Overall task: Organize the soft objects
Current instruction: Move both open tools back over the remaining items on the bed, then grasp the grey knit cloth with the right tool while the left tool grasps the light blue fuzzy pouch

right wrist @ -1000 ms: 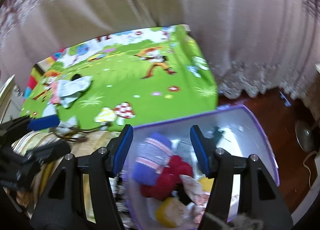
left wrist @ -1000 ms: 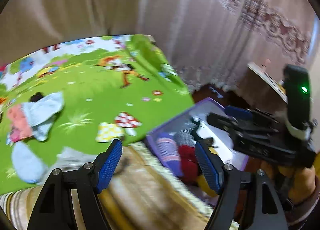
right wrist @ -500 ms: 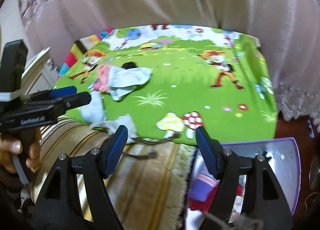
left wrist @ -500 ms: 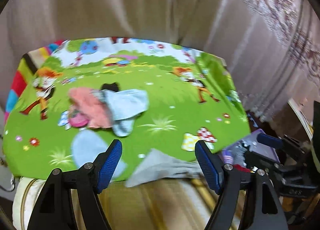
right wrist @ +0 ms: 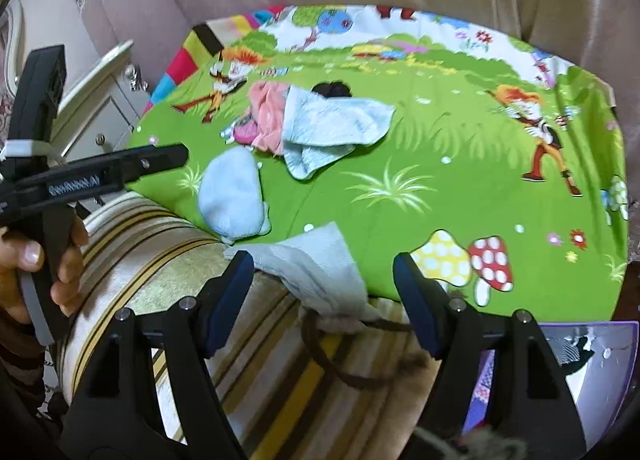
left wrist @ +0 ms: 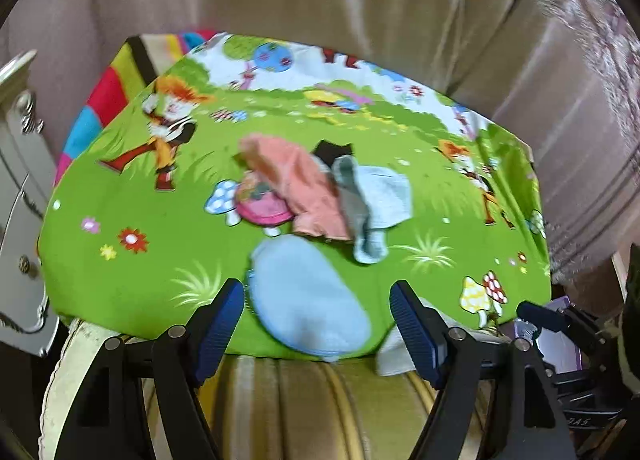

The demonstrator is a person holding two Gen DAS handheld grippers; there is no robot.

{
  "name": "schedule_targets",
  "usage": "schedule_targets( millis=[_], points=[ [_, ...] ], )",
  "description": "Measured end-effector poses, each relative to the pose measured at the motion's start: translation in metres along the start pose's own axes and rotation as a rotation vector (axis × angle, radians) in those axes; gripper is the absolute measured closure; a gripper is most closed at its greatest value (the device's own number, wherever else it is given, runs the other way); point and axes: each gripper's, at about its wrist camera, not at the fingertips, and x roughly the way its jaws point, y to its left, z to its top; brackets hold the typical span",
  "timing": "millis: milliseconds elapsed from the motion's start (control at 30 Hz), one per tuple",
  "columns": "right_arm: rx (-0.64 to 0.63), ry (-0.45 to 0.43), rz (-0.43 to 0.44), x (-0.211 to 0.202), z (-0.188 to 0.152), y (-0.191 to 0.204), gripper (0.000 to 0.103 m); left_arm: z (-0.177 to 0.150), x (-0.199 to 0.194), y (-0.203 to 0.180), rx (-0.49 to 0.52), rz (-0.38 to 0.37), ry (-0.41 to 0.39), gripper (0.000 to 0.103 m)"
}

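Note:
Several soft items lie on a green cartoon mat (left wrist: 132, 244) (right wrist: 472, 188). A light blue oval cloth (left wrist: 308, 300) (right wrist: 234, 198) lies at the mat's near edge. A pink cloth (left wrist: 292, 184) (right wrist: 268, 116) and a pale blue towel (left wrist: 376, 200) (right wrist: 332, 128) overlap farther back. A grey-white cloth (right wrist: 316, 264) (left wrist: 394, 352) hangs over the near edge. My left gripper (left wrist: 316, 324) is open and empty just before the oval cloth. My right gripper (right wrist: 324, 296) is open and empty over the grey-white cloth.
A striped cushion (right wrist: 160, 268) (left wrist: 304, 404) borders the mat's near side, with a brown cord (right wrist: 340, 364) on it. A purple bin (right wrist: 580, 356) (left wrist: 556, 344) sits low at right. A white drawer cabinet (left wrist: 20, 188) (right wrist: 96, 100) stands left. Curtains (left wrist: 360, 0) hang behind.
Both grippers have swung left, away from the purple bin and toward the mat. The cloths now sit centred in both views. Both stay open and empty.

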Motion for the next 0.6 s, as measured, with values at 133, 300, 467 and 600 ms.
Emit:
schedule_targets(
  millis=[133, 300, 467, 600],
  points=[
    [0.005, 0.056, 0.01, 0.023, 0.001, 0.0, 0.028, 0.002, 0.008, 0.017, -0.041, 0.03, 0.025, 0.024],
    [0.021, 0.11, 0.011, 0.042, 0.002, -0.004, 0.028, 0.004, 0.023, 0.035, -0.089, 0.054, 0.073, 0.023],
    [0.008, 0.158, 0.009, 0.059, 0.002, -0.002, 0.028, 0.006, 0.041, 0.043, -0.131, 0.041, 0.138, 0.023],
    [-0.008, 0.182, 0.017, 0.069, 0.001, -0.001, 0.034, 0.008, 0.053, 0.04, -0.121, 0.036, 0.169, 0.023]
  ],
)
